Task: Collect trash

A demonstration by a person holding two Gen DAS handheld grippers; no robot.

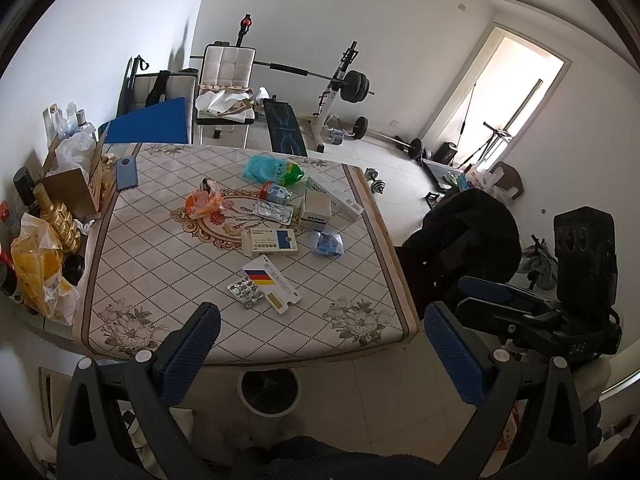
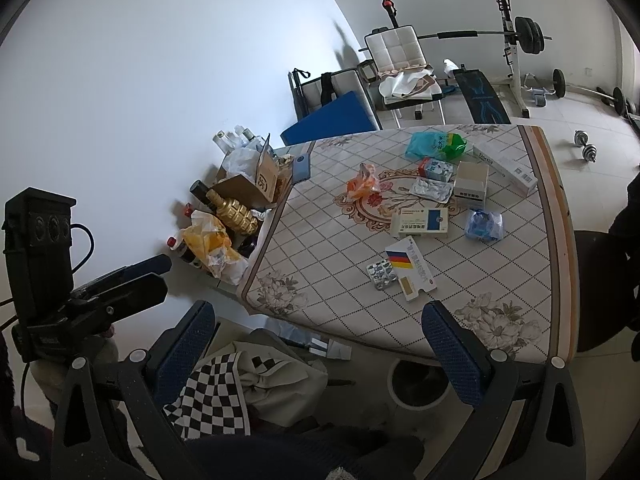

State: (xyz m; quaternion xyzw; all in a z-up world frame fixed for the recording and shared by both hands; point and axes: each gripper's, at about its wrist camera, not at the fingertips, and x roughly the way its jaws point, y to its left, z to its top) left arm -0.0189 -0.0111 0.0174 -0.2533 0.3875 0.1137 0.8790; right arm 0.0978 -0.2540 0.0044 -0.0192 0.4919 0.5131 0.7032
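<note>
Trash lies scattered on the patterned table (image 1: pixel 160 240): an orange wrapper (image 1: pixel 204 202), a teal and green bag (image 1: pixel 272 170), a crumpled blue wrapper (image 1: pixel 327 243), a foil blister pack (image 1: pixel 246 293) and several medicine boxes, one with a striped flag (image 1: pixel 272 284). My left gripper (image 1: pixel 322 308) hovers open over the table's near edge, holding nothing. My right gripper (image 2: pixel 319 307) is also open and holds nothing, just off the table's near corner. A white bin (image 1: pixel 269 390) stands on the floor under the near edge and also shows in the right wrist view (image 2: pixel 418 386).
Bottles, a gold bottle (image 1: pixel 60 220), a cardboard box (image 1: pixel 76 188) and a yellow bag (image 1: pixel 40 272) crowd the table's left side. Checkered cloth (image 2: pixel 216 392) lies on the floor. A dark chair (image 1: pixel 464 232) sits to the right. Gym equipment fills the back of the room.
</note>
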